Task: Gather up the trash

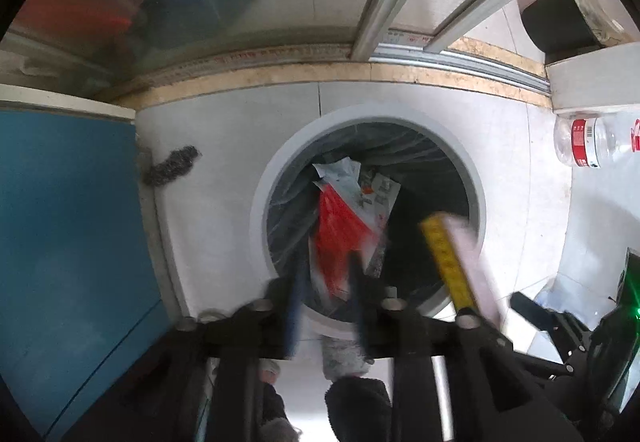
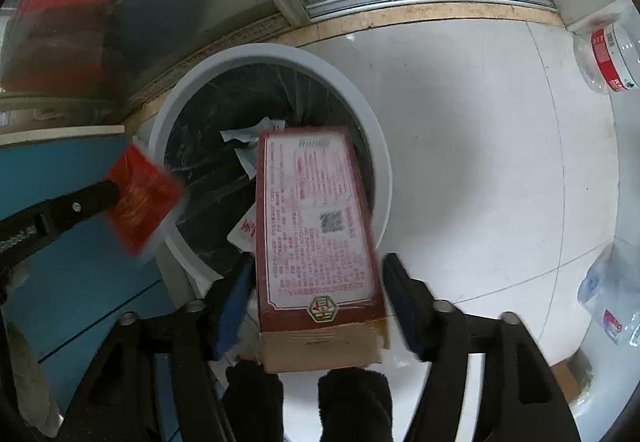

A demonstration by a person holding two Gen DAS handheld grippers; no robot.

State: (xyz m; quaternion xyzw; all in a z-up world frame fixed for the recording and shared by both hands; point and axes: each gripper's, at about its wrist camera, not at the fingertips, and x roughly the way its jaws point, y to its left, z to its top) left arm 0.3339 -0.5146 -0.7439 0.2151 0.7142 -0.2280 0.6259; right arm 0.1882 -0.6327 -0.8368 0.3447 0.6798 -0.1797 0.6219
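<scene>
The right gripper [image 2: 320,298] stands wide, its pads clear of the printed red carton [image 2: 316,242] between them, which tilts over the bin. The left gripper [image 1: 324,302] is parted, pads off the blurred red wrapper [image 1: 340,238] between them. The white-rimmed round bin [image 1: 280,162], lined with a dark bag, sits on pale floor tiles [image 2: 460,162] beside a blue cabinet [image 1: 68,222] and a sliding-door track [image 1: 460,60]. A clear plastic bottle [image 1: 588,140] lies nearby.
</scene>
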